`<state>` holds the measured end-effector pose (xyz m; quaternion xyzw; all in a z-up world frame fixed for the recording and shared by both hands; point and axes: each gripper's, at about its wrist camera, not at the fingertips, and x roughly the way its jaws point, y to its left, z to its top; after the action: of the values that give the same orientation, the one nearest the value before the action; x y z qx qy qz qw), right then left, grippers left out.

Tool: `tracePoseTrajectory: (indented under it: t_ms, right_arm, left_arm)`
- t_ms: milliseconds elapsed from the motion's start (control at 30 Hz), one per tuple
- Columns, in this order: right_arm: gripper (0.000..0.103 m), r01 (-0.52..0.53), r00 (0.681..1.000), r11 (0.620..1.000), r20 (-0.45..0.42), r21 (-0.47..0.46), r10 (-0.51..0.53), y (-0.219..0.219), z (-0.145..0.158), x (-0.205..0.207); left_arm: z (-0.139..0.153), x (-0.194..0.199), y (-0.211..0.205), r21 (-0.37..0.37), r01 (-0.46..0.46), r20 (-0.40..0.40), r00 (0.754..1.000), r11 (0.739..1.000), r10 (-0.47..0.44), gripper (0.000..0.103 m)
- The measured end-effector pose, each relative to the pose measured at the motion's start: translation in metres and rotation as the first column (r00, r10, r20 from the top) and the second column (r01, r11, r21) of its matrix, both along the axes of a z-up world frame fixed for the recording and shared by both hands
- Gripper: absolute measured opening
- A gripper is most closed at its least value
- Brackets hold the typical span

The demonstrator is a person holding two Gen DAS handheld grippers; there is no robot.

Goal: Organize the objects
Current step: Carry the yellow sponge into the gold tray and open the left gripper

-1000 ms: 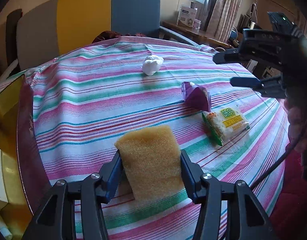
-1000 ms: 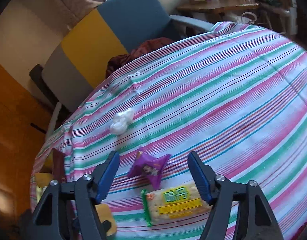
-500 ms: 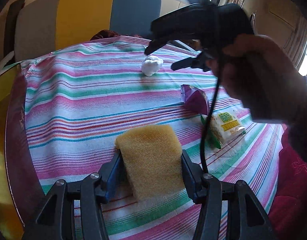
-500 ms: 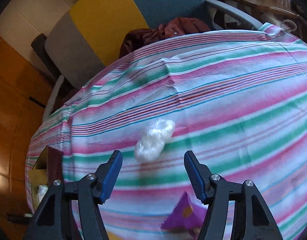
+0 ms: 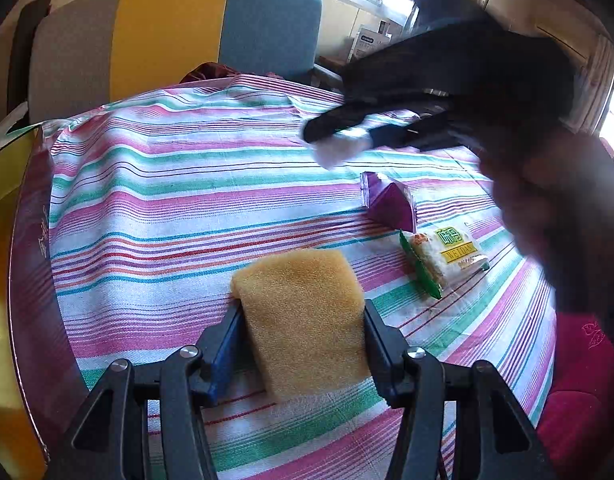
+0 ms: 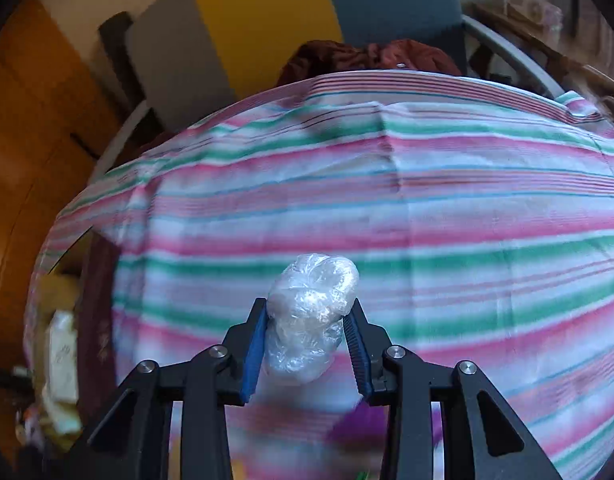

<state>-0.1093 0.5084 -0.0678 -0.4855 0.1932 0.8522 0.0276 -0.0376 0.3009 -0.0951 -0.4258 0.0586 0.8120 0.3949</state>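
My left gripper is shut on a yellow sponge, which lies on the striped tablecloth at the near side. Across the table my right gripper has its jaws closing around a crumpled clear plastic wad. In the right wrist view the wad sits between the blue pads of the right gripper, and both pads touch it. A purple snack packet and a cracker packet lie to the right of the sponge.
A dark red box with yellow contents stands at the table's left edge, also seen as the box in the right wrist view. A grey, yellow and blue chair stands behind the table. The person's hand reaches over the right side.
The right gripper swept from above the snack packets to the plastic wad and closed around it. The left gripper stayed put, holding the sponge.
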Motion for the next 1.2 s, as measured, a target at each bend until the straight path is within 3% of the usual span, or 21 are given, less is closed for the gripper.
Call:
tracePoseTrajectory:
  t_ms: [233, 400, 633, 867, 1200]
  right_arm:
    - [0.038, -0.09, 0.996, 0.996, -0.025, -0.008, 0.09, -0.037, 0.006, 0.061]
    - [0.038, -0.162, 0.986, 0.984, 0.059, 0.075, 0.158, -0.063, -0.021, 0.062]
    - [0.037, -0.195, 0.979, 0.975, 0.09, 0.108, 0.186, -0.065, -0.031, 0.059]
    - [0.036, -0.198, 0.978, 0.966, 0.096, 0.167, 0.184, -0.07, -0.031, 0.06]
    - [0.031, -0.191, 0.98, 0.956, 0.099, 0.224, 0.172, -0.072, -0.033, 0.056]
  left_arm:
    - [0.011, 0.01, 0.001, -0.044, 0.0, -0.02, 1.0, 0.999, -0.001, 0.053]
    - [0.028, 0.033, -0.013, -0.059, 0.002, -0.056, 0.998, 0.998, -0.005, 0.053]
    - [0.061, 0.04, -0.047, -0.045, -0.096, -0.105, 0.99, 0.994, 0.09, 0.053]
    - [0.1, 0.032, -0.092, -0.037, -0.254, -0.217, 0.946, 0.967, 0.24, 0.054]
    - [0.1, 0.0, -0.147, -0.035, -0.429, -0.224, 0.884, 0.903, 0.411, 0.054]
